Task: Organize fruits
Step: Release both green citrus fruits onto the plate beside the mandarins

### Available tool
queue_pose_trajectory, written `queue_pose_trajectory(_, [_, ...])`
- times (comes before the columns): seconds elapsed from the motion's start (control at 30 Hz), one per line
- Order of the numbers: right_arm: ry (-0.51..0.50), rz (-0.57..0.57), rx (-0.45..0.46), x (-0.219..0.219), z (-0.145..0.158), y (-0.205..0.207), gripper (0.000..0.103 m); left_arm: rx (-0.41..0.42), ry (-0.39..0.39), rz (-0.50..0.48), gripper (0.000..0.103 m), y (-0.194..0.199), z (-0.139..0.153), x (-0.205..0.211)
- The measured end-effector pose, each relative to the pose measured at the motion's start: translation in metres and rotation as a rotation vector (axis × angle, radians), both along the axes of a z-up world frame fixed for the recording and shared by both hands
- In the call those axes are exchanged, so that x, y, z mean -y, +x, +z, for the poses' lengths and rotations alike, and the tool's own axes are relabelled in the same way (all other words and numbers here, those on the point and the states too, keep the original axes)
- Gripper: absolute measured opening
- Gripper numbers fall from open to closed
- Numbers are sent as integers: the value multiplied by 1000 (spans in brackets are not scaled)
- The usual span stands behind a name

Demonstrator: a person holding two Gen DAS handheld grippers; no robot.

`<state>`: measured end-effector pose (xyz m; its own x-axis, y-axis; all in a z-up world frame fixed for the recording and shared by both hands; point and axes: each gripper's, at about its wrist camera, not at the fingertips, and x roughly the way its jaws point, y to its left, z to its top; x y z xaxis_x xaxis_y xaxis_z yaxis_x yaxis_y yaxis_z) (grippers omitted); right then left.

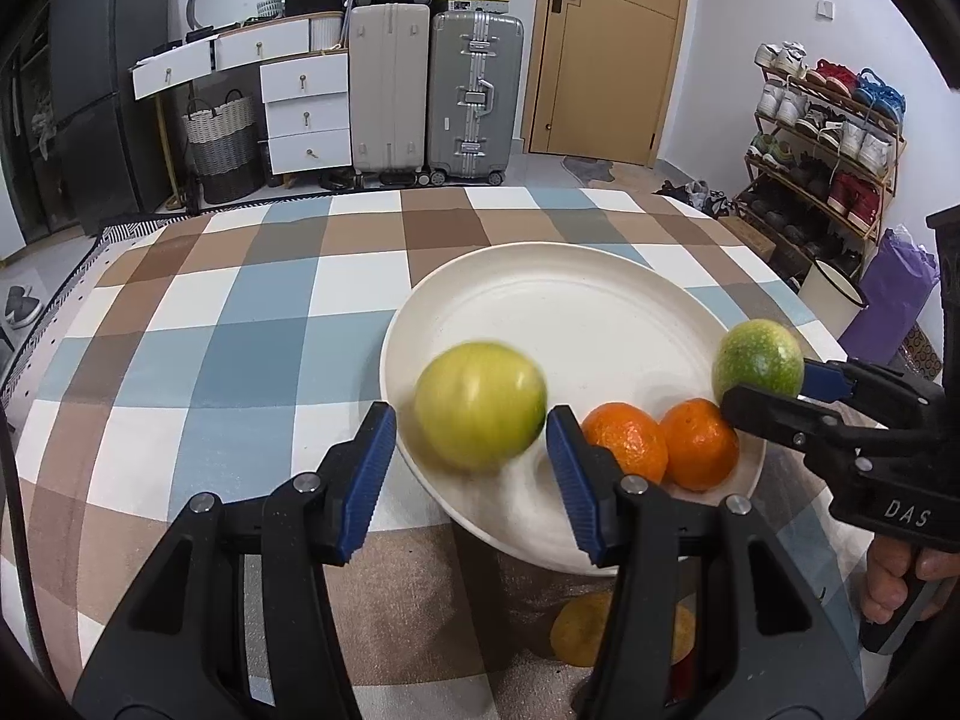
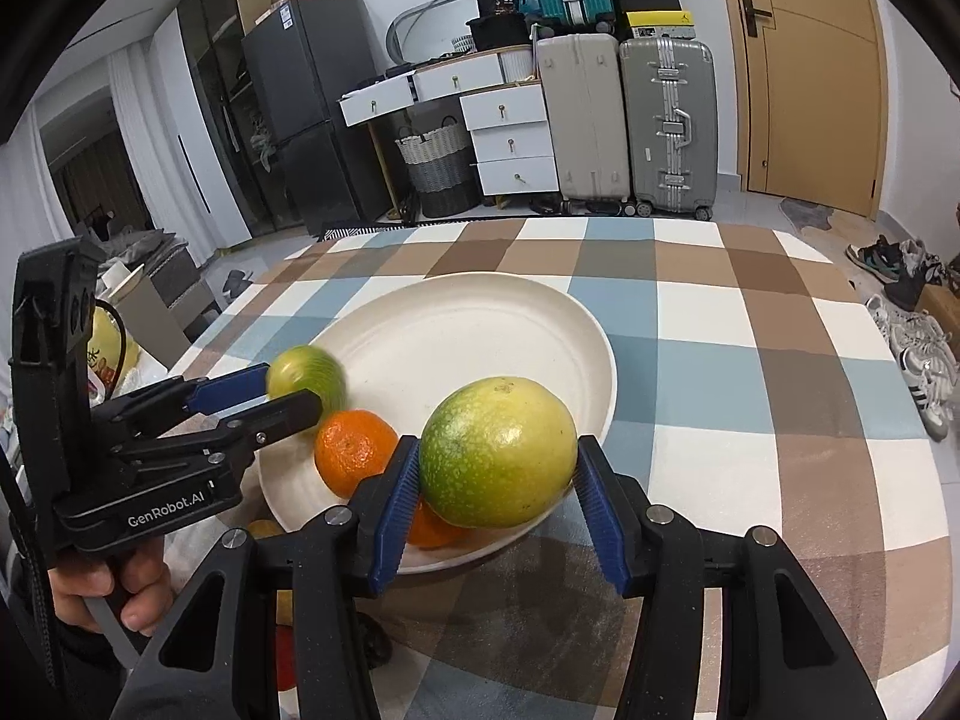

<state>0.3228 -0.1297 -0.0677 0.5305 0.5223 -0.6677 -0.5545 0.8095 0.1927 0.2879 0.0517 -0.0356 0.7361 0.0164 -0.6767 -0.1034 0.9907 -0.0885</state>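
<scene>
A white plate [image 1: 540, 300] sits on the checkered tablecloth and shows in the right wrist view [image 2: 468, 324] too. Two oranges [image 1: 627, 441] [image 1: 699, 444] lie at its near edge. My left gripper [image 1: 471, 438] is open; a blurred yellow-green fruit [image 1: 480, 405] sits between its pads, over the plate, apart from both. It shows in the right wrist view [image 2: 306, 378]. My right gripper [image 2: 495, 471] is shut on a green-yellow fruit [image 2: 498, 453] above the plate's near rim; it shows in the left wrist view [image 1: 757, 363]. One orange [image 2: 354, 450] shows beside it.
A yellow fruit [image 1: 582, 630] lies below the table edge, behind my left gripper's finger. Suitcases [image 1: 474, 96], white drawers [image 1: 306, 114] and a basket [image 1: 222, 144] stand beyond the table. A shoe rack [image 1: 828, 144] is at the right.
</scene>
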Motion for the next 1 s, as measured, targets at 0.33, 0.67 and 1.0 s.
queue_pose_trajectory(0.33, [-23, -23, 16, -1, -2, 2, 52, 5, -32, 12, 51, -4, 5, -7])
queue_pose_trajectory(0.67, [20, -10, 63, 11, 13, -9, 81, 27, -35, 31, 85, -12, 15, -8])
queue_pose_trajectory(1.0, [39, -14, 93, 23, 22, -23, 102, 61, -43, 53, 102, -20, 21, -11])
